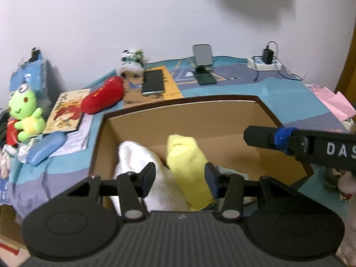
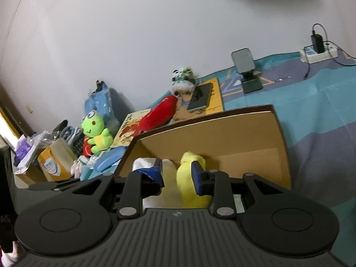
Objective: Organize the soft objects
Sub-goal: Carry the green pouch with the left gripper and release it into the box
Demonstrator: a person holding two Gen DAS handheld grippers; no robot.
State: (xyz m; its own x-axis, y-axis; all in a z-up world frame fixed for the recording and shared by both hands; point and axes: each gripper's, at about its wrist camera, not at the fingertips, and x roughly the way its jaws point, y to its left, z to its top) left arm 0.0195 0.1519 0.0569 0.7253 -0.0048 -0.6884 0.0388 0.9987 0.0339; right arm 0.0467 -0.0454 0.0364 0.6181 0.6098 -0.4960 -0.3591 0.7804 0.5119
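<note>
An open cardboard box (image 1: pixel 182 102) (image 2: pixel 200 120) stands on the blue patterned cloth. Inside lie a white soft cloth (image 1: pixel 135 158) (image 2: pixel 142 162) and a yellow soft item (image 1: pixel 184 155) (image 2: pixel 185 178), side by side. My left gripper (image 1: pixel 180 179) hovers over the box's near side, open, its pads clear of both items. My right gripper (image 2: pixel 178 175) hangs over the same corner, its jaws apart, the yellow item showing below them. In the left wrist view one of the right gripper's fingers (image 1: pixel 262 136) reaches in from the right above the box.
Left of the box lie a green frog plush (image 1: pixel 24 111) (image 2: pixel 95 133), a red plush (image 1: pixel 102 95) (image 2: pixel 160 113), a book (image 1: pixel 66 111) and a blue case (image 1: pixel 46 149). Behind are a panda plush (image 1: pixel 131 62), a phone (image 1: pixel 153 82), a phone stand (image 1: pixel 202 64) and a power strip (image 1: pixel 264 63).
</note>
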